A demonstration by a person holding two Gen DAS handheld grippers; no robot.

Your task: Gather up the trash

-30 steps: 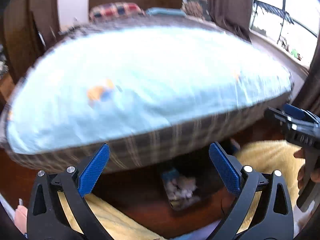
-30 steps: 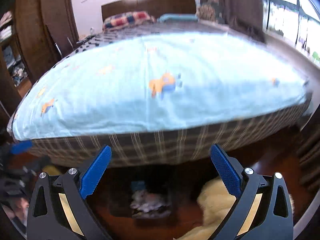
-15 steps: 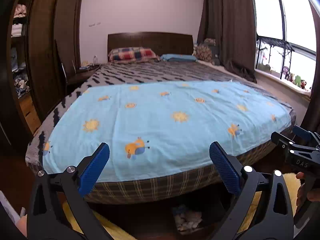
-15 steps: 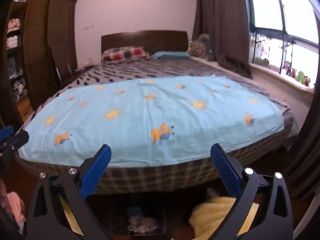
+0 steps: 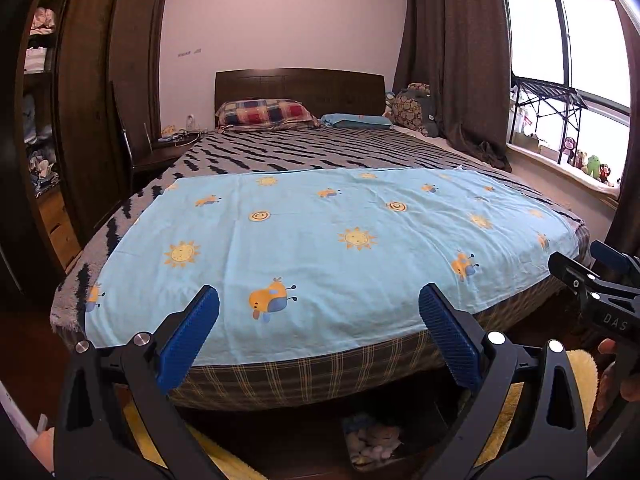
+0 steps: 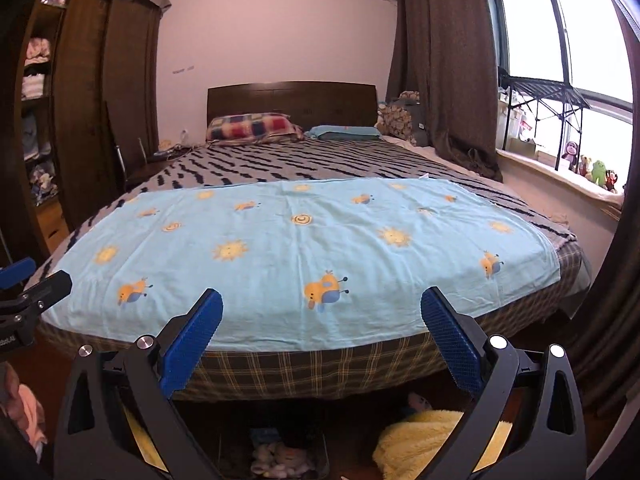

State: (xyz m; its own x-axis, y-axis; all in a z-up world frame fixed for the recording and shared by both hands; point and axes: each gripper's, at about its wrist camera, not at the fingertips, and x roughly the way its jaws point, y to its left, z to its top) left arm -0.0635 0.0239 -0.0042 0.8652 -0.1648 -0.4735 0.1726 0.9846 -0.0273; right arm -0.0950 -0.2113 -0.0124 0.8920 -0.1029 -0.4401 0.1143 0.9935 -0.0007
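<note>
My left gripper (image 5: 319,320) is open and empty, raised before the foot of the bed. My right gripper (image 6: 321,322) is open and empty, level with it; it also shows at the right edge of the left wrist view (image 5: 592,280). A small bin with crumpled white paper (image 5: 370,442) stands on the floor under the bed's foot, below both grippers; it also shows in the right wrist view (image 6: 280,456). No loose trash shows on the light blue sheet (image 5: 320,240) (image 6: 304,248).
A large bed (image 6: 320,364) with a plaid base fills the view. Fluffy yellow fabric (image 6: 416,436) lies on the dark wood floor beside the bin. A dark wardrobe (image 5: 92,120) stands left, a chair (image 5: 136,152) beside the bed. Curtains (image 6: 444,80) and a window sill with toys (image 6: 592,172) are right.
Both grippers have tilted up from the floor and bin toward the bed top and the room. The jaws stayed open.
</note>
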